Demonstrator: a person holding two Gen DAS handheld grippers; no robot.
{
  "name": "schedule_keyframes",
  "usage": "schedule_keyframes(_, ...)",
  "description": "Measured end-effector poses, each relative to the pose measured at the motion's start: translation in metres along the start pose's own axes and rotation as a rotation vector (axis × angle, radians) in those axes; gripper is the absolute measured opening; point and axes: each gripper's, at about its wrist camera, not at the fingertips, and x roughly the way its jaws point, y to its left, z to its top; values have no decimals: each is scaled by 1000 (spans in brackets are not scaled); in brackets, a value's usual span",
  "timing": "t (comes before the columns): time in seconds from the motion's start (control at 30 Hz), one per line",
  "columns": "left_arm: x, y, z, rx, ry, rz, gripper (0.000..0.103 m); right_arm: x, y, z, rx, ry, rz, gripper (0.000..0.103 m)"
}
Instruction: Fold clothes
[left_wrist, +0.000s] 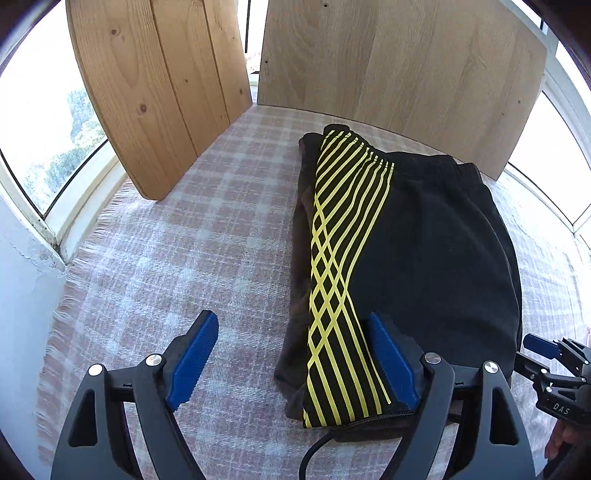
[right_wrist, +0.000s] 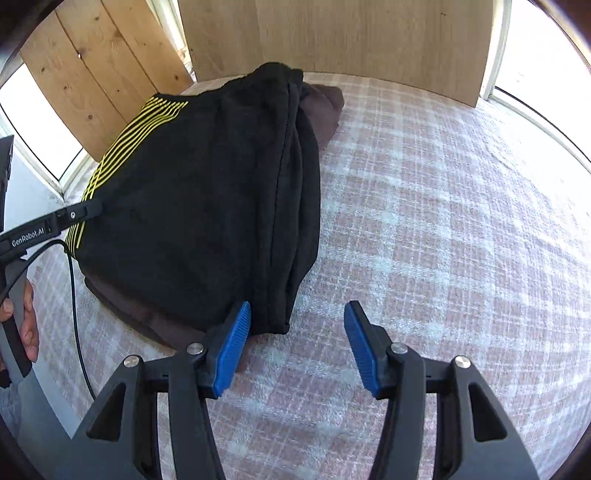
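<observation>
Here the left gripper (left_wrist: 293, 363) stands with its blue fingers (left_wrist: 194, 360) spread wide and pressing on nothing: one pad is over the bare checked cloth, the other over the near end of the black garment (left_wrist: 436, 251), so that the garment's yellow-striped edge lies between them without being pinched. The right gripper (right_wrist: 297, 349) is likewise parted, about half as wide, its left finger (right_wrist: 231, 349) at the garment's near right corner while the other finger hangs over the bare cloth; nothing is clamped. The black garment lies folded in a thick, long bundle on the tabletop (right_wrist: 461, 206), which is covered with a pink-and-white checked cloth (left_wrist: 177, 258). A panel of yellow stripes (left_wrist: 341, 251) runs along the garment's left side, and a brown layer (right_wrist: 321, 110) shows beneath it at the edges. In the right wrist view a hand (right_wrist: 27, 325) grasps the left gripper's handle at the far left, with a black cable (right_wrist: 75, 314) trailing beside it. Behind the tabletop stand wooden boards (left_wrist: 155, 92) and a paler wooden panel (left_wrist: 406, 66), with bright windows (left_wrist: 48, 122) on either side.
</observation>
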Motion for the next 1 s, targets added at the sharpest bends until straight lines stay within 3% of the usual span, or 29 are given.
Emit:
schedule_keyframes(0.13,-52,-1,-6,-11,-102,18,82,-66,4,-11,-11,-172,-63,55)
schedule_keyframes(0.23,-99,-8,-21,-40,-184,12,84,-97,14,-20,-59,-241,-100,59)
schedule_keyframes(0.3,-127,-15,-33,-44,-239,26,89,-112,18,-27,-77,-271,-107,59)
schedule_keyframes(0.33,-139,-20,-39,-39,-263,44,97,-117,19,-30,-79,-281,-105,59)
schedule_keyframes(0.37,-151,-24,-46,-34,-288,61,103,-122,19,-36,-75,-290,-107,68)
schedule_keyframes(0.4,-163,-28,-52,-29,-312,79,103,-126,20,-42,-71,-298,-111,83)
schedule_keyframes(0.67,-216,-49,-78,30,-345,190,103,-175,13,-90,-6,-386,-34,85)
schedule_keyframes(0.77,-230,-58,-79,55,-371,259,103,-201,16,-102,-13,-405,-69,85)
schedule_keyframes(1.0,-250,-51,-61,118,-422,138,103,-227,26,-117,55,-436,-153,87)
